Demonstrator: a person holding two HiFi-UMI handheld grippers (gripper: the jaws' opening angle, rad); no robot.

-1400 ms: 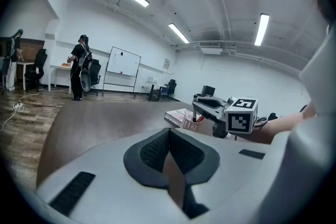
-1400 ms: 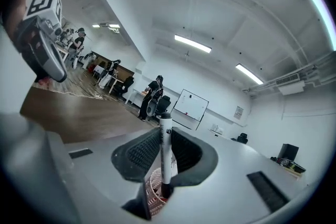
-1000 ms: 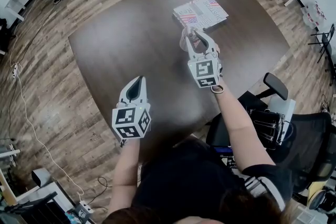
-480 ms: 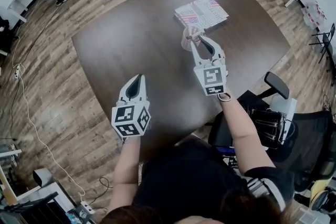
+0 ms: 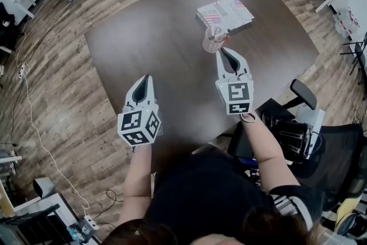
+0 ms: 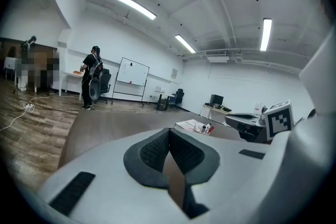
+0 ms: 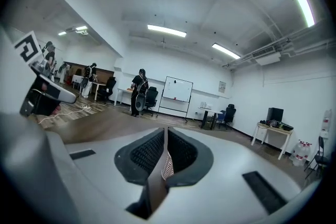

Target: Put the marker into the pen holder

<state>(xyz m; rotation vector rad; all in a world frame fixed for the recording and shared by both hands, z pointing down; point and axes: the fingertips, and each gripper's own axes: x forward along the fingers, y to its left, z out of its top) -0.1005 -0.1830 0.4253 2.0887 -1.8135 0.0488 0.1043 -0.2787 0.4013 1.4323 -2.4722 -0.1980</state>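
Right gripper (image 5: 225, 50) is hovering just beside the holder (image 5: 213, 41), its empty jaws just closing together, while the left gripper (image 5: 144, 78) is hanging pinched together, empty.

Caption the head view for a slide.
Stocked pen holder beside magazine on dark table; right hand-held gripper empty, jaws just closed; left hand-held gripper shut.

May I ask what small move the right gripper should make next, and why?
Probably just draw the right gripper back, away from the holder. Its fingers have just been closing on nothing, and markers appear to stand in the holder, so the job looks done.
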